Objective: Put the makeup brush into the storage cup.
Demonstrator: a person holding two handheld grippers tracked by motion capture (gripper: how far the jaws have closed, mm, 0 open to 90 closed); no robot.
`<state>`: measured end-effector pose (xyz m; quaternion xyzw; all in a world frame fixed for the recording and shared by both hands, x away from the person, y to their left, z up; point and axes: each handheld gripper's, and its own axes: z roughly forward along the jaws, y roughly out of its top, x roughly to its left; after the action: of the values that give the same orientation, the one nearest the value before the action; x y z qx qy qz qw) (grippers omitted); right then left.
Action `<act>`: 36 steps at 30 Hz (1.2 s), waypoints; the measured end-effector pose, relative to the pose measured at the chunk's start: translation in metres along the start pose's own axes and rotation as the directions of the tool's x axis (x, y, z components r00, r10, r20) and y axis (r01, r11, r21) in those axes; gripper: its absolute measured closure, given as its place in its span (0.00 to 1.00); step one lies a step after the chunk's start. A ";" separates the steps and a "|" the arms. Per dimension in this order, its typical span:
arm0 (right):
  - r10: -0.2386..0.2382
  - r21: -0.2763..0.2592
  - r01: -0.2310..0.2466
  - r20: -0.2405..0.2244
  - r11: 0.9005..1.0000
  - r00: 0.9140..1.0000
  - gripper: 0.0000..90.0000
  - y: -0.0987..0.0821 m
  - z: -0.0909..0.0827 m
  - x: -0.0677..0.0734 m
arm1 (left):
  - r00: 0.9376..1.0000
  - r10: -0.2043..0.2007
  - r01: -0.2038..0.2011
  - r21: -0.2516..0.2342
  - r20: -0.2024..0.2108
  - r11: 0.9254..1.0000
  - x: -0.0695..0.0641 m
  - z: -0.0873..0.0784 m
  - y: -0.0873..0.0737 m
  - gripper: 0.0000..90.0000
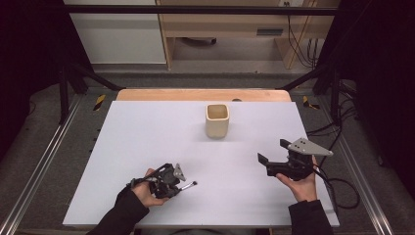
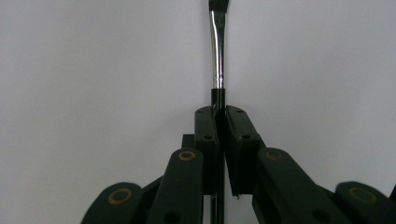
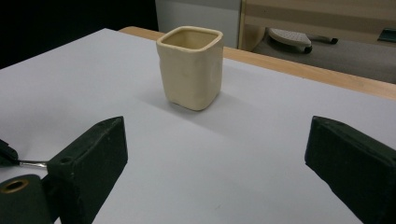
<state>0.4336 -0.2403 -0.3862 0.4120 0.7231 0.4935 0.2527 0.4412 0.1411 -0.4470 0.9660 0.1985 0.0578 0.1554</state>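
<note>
A: L gripper point(image 2: 218, 122)?
B: Clamped on a thin brush point(image 2: 217, 51), low near the table's point(image 1: 147, 132) front-left corner.
A: R gripper point(image 3: 215, 154)?
B: Jaws wide, nothing between, by the right edge. Cream cup point(image 1: 217, 120) upright toward the back edge.

Lab recording rig: black frame point(image 1: 195, 10), floor rails point(image 1: 44, 161), loose cables point(image 1: 337, 132), white table point(image 1: 147, 142).
</note>
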 end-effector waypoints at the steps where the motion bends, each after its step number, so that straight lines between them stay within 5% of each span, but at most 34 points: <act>1: 0.000 0.000 0.000 0.000 1.000 1.000 0.07 0.000 0.000 0.000 | 1.000 -0.001 0.001 0.000 -0.001 1.000 0.000 0.000 0.000 0.93; 10: 0.000 -0.003 0.000 -0.001 1.000 1.000 0.07 0.000 -0.001 0.000 | 0.999 -0.015 0.013 -0.061 -0.033 0.998 0.002 -0.014 -0.004 0.93; 19: 0.005 -0.002 -0.005 -0.007 1.000 1.000 0.07 0.000 0.000 0.001 | 0.993 -0.100 0.089 -0.167 -0.060 0.982 0.008 -0.025 -0.009 0.93; 25: 0.008 -0.001 -0.008 -0.010 1.000 1.000 0.07 0.000 0.000 0.001 | 0.979 -0.191 0.166 -0.270 -0.070 0.949 0.012 -0.033 -0.014 0.93; 36: 0.015 0.003 -0.015 -0.025 1.000 1.000 0.07 -0.001 0.003 0.003 | 0.955 -0.280 0.221 -0.399 -0.094 0.890 0.013 -0.047 -0.021 0.93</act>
<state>0.4337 -0.2361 -0.3880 0.4116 0.7238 0.4994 0.2394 0.4374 0.1781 -0.4089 0.8759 0.3174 0.1470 0.3323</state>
